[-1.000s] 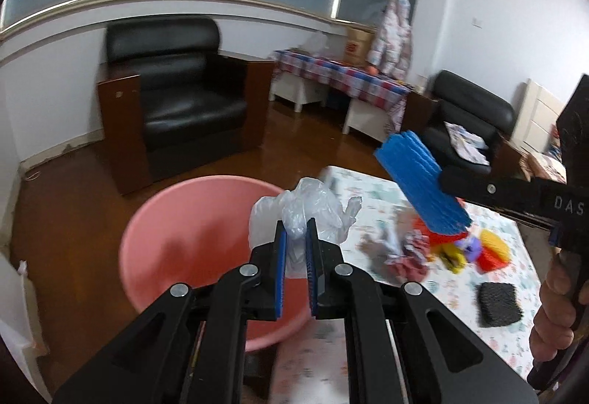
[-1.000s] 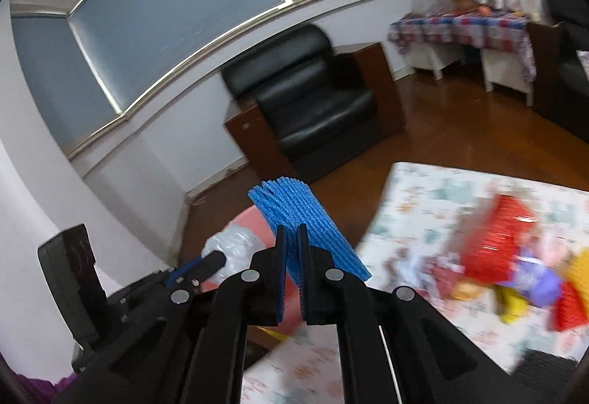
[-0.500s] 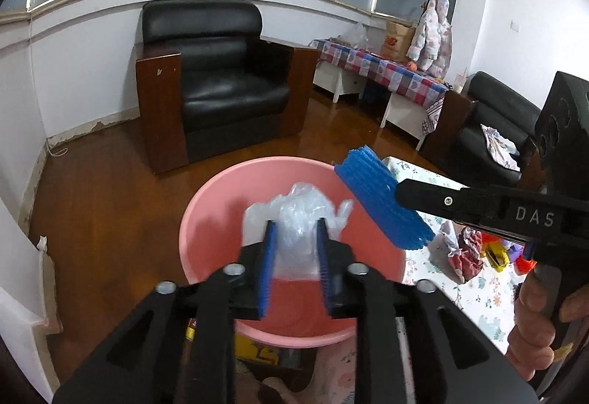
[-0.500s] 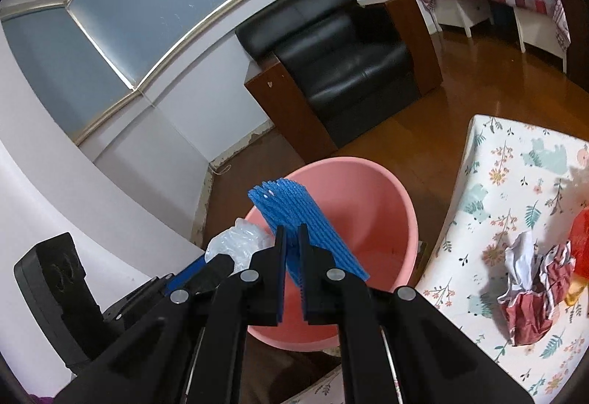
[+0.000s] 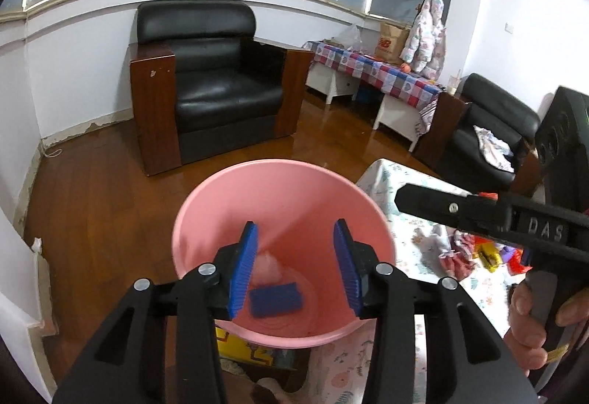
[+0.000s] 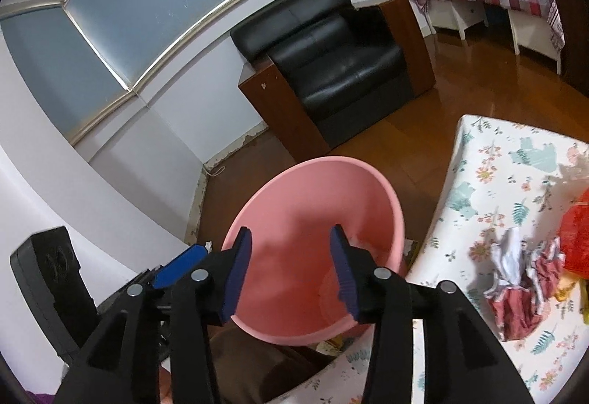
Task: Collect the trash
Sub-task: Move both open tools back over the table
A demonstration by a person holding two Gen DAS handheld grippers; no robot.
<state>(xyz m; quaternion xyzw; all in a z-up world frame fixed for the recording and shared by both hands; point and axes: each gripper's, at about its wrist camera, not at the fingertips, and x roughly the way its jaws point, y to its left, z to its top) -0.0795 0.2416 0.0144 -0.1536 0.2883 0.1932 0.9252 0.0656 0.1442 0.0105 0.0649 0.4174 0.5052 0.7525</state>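
Note:
A pink basin (image 5: 294, 190) stands below the table's corner; it also shows in the right wrist view (image 6: 316, 190). Inside it lie a blue foam net (image 5: 275, 300) and a clear plastic bag (image 5: 268, 267). My left gripper (image 5: 294, 269) is open and empty above the basin. My right gripper (image 6: 291, 275) is open and empty above the basin too; its body (image 5: 478, 216) shows at the right of the left wrist view. More trash lies on the floral tablecloth: a crumpled red and white wrapper (image 6: 515, 297) and red, yellow and purple pieces (image 5: 493, 253).
A black leather armchair (image 5: 210, 87) stands behind the basin on the wooden floor. A checked-cloth table (image 5: 375, 72) stands against the far wall, and a second black chair (image 5: 493, 131) stands at the right. A yellow box (image 5: 243, 348) lies under the basin.
Both grippers opened over the basin. The plastic bag dropped from the left one and the blue foam net from the right one; both now lie inside the basin.

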